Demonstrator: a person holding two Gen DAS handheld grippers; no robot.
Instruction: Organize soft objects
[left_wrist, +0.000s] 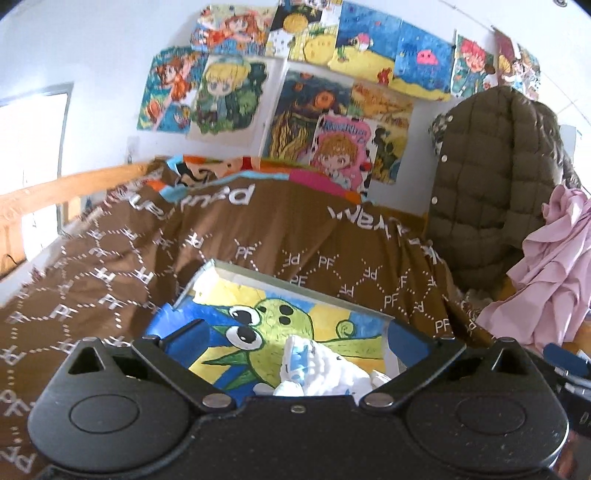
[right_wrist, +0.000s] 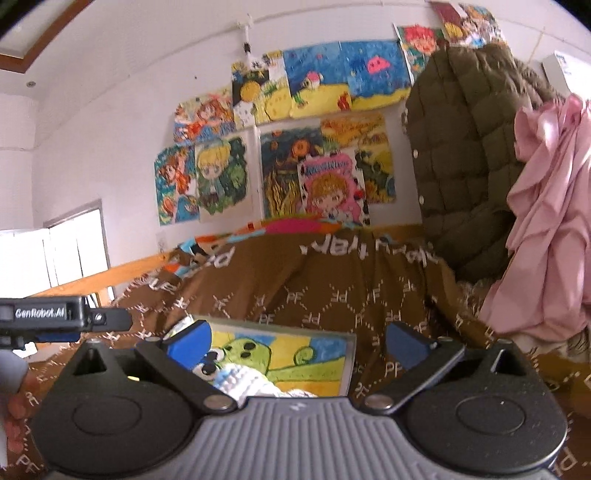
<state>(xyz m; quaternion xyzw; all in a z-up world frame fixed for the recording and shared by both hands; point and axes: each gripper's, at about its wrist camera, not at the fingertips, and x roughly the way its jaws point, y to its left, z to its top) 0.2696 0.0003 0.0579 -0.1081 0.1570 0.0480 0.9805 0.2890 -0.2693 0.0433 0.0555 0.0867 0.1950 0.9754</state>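
A white and blue knitted soft toy (left_wrist: 317, 369) lies on a painted canvas (left_wrist: 332, 325) with a green cartoon creature, on a brown bedspread (left_wrist: 221, 251). My left gripper (left_wrist: 295, 332) is open, its blue pads on either side above the toy, not touching it. In the right wrist view the toy (right_wrist: 243, 380) shows low on the canvas (right_wrist: 317, 350). My right gripper (right_wrist: 299, 339) is open and empty over the canvas. The left gripper's body (right_wrist: 48, 317) shows at the left edge.
An olive quilted jacket (left_wrist: 495, 184) and a pink cloth (left_wrist: 554, 280) hang at the right of the bed. A wooden bed rail (left_wrist: 55, 188) runs along the left. Coloured drawings (left_wrist: 317, 74) cover the white wall behind.
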